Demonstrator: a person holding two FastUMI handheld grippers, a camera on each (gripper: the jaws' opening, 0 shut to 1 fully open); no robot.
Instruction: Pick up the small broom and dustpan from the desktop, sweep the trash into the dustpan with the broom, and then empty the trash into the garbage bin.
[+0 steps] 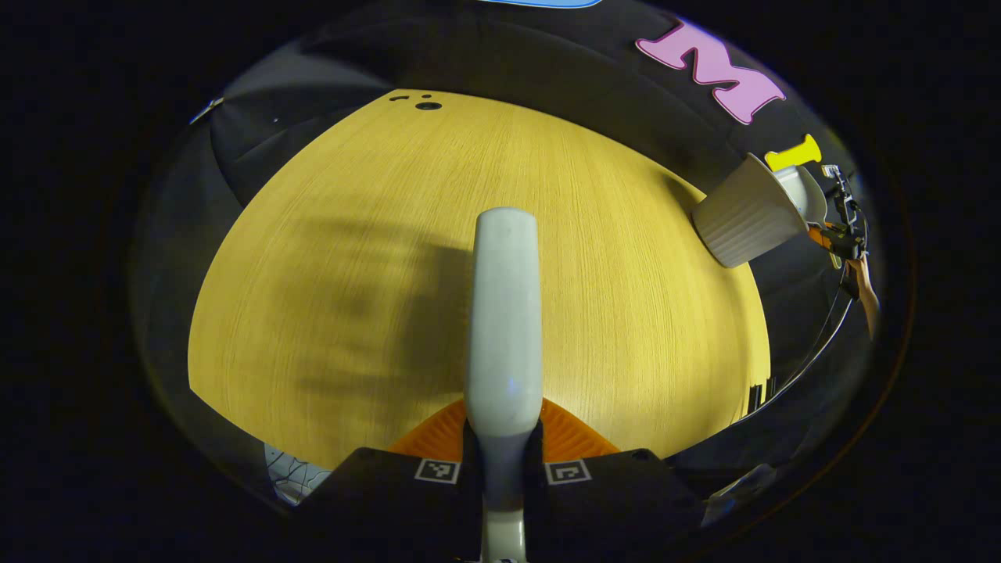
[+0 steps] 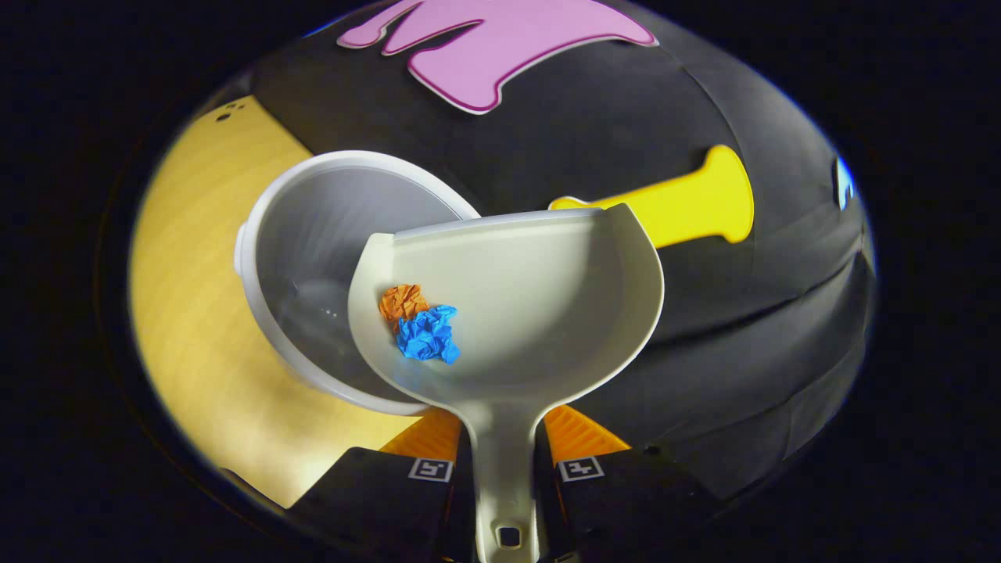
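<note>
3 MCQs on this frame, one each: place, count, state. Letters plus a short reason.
1. Where is the dustpan relative to the garbage bin?
A. Flat on the desktop, far from it
B. Held up, with its edge over the bin's open mouth
C. Upside down inside it

2. How many crumpled paper scraps lie in the dustpan?
A. Two
B. Four
C. None

3. What state is the right gripper in?
A. Open and empty
B. Shut on the bin's rim
C. Shut on the dustpan's handle

Answers:
1 B: the pan's left edge overlaps the bin's opening.
2 A: an orange scrap and a blue scrap.
3 C: both fingers press the handle from either side.
</note>
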